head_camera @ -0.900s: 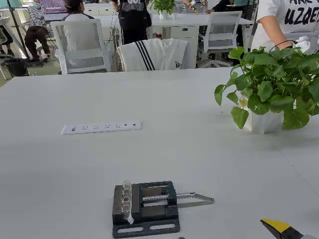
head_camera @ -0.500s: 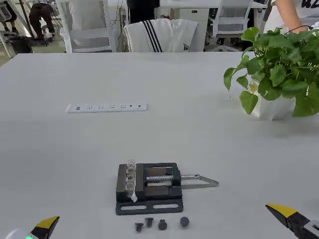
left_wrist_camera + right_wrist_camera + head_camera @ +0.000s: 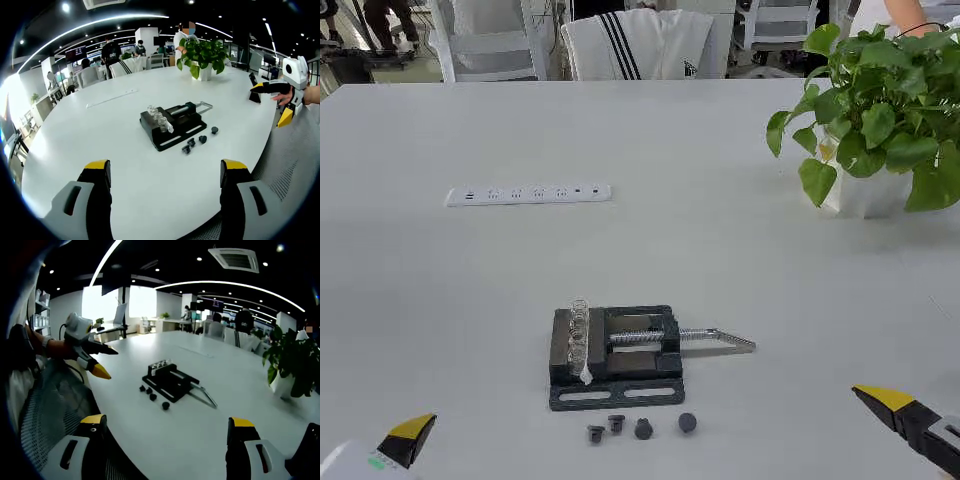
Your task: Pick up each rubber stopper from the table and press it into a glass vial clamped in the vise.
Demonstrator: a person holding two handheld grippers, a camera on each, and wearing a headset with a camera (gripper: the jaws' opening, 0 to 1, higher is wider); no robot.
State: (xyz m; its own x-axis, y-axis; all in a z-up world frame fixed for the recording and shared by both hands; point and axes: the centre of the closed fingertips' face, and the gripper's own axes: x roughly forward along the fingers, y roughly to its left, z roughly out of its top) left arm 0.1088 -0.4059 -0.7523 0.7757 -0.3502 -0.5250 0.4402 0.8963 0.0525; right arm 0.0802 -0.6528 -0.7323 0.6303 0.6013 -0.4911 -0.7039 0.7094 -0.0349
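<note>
Head view: four rubber stoppers [image 3: 643, 429] beside the vise [image 3: 617, 362] look light, soft and grippy, best pinched across the cap. The jaws of the left gripper [image 3: 165, 167] and right gripper [image 3: 167, 421] gape wide, empty.

The left hand-held gripper [image 3: 165, 166] and right hand-held gripper [image 3: 168, 421] have yellow-tipped black jaws and grey bodies

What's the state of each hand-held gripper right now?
Left hand-held gripper: open, holding nothing.
Right hand-held gripper: open, holding nothing.

white table [image 3: 740, 260] | potted plant [image 3: 880, 110] | white chairs [image 3: 490, 35] | ceiling strip lights [image 3: 215, 285]
</note>
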